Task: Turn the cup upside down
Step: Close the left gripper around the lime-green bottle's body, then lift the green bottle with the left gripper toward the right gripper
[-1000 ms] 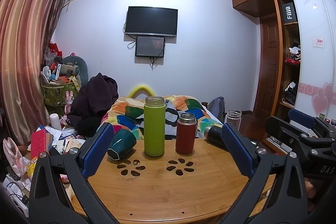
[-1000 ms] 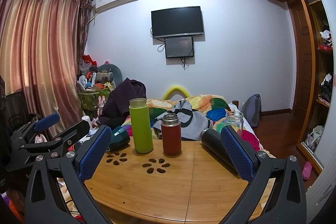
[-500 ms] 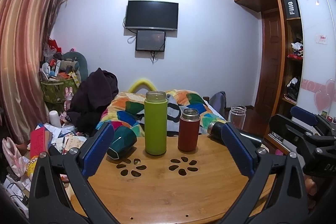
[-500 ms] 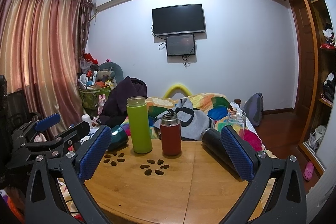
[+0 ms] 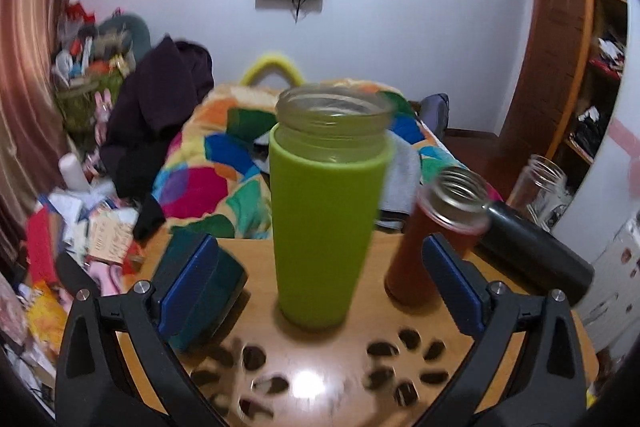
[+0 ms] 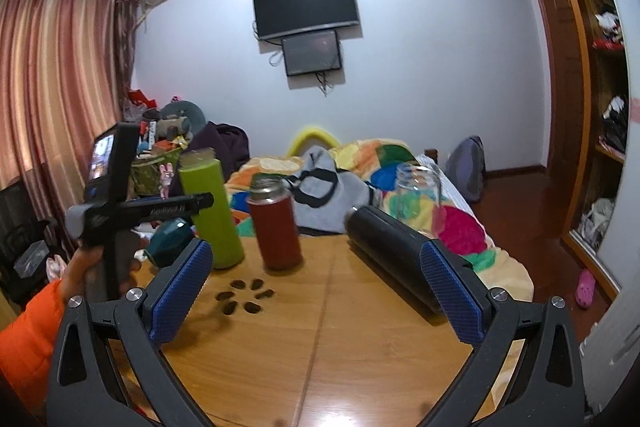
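Note:
A tall green cup (image 5: 326, 219) with a clear glass rim stands upright on the round wooden table (image 5: 320, 383). My left gripper (image 5: 320, 291) is open, its blue pads on either side of the cup's lower body, not touching. In the right wrist view the green cup (image 6: 210, 215) stands at the far left with the left gripper's body (image 6: 120, 215) beside it. My right gripper (image 6: 316, 299) is open and empty above the table's middle (image 6: 320, 347).
A red cup (image 5: 432, 247) stands upright right of the green one. A black flask (image 5: 532, 259) lies on its side at the right; a teal cup (image 5: 208, 283) lies at the left. A clear glass jar (image 6: 418, 195) stands at the far edge. A cluttered bed lies behind.
My left gripper has moved forward and down to the green cup, which now sits between its pads. My right gripper moved a little closer to the table.

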`<state>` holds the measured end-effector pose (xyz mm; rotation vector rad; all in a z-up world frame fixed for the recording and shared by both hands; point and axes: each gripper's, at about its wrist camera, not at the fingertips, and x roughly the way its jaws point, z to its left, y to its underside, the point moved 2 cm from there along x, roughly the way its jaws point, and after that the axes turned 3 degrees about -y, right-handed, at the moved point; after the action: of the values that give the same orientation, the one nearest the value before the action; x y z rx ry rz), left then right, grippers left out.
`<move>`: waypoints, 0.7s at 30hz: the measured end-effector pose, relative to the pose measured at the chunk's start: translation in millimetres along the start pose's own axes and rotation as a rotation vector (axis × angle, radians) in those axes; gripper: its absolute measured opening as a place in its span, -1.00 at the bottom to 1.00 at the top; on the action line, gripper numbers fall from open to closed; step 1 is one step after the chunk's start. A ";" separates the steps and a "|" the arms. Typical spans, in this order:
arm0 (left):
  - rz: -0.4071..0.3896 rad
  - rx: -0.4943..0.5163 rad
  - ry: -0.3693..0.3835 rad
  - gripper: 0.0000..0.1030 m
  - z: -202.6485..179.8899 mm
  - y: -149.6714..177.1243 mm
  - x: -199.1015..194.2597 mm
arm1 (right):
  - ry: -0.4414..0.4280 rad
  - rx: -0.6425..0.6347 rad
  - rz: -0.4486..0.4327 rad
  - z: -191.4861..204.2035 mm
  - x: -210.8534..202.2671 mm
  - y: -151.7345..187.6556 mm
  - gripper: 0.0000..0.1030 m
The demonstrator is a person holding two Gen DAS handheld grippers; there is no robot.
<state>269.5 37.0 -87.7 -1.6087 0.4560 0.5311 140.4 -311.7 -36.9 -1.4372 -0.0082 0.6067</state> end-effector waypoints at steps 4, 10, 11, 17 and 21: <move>0.048 -0.019 0.020 0.40 0.6 -3.6 24.6 | 0.010 0.030 0.029 -16.9 8.6 7.4 1.00; 0.031 0.029 0.005 0.23 -11.1 -2.3 18.2 | -0.001 0.061 0.062 -28.1 17.0 13.3 1.00; 0.044 0.031 0.021 0.23 -11.1 -2.5 15.2 | -0.001 0.057 0.064 -27.6 17.7 14.0 1.00; 0.073 0.087 0.078 0.22 -18.3 8.4 -14.2 | -0.006 0.019 0.059 -18.7 17.7 16.5 1.00; 0.088 0.136 0.137 0.22 -28.2 25.4 -42.9 | -0.019 -0.009 0.060 -12.6 15.9 21.9 1.00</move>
<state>222.0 5.7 -81.1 -1.5044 0.6549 0.4471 150.0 -316.8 -64.7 -1.4441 0.0172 0.6706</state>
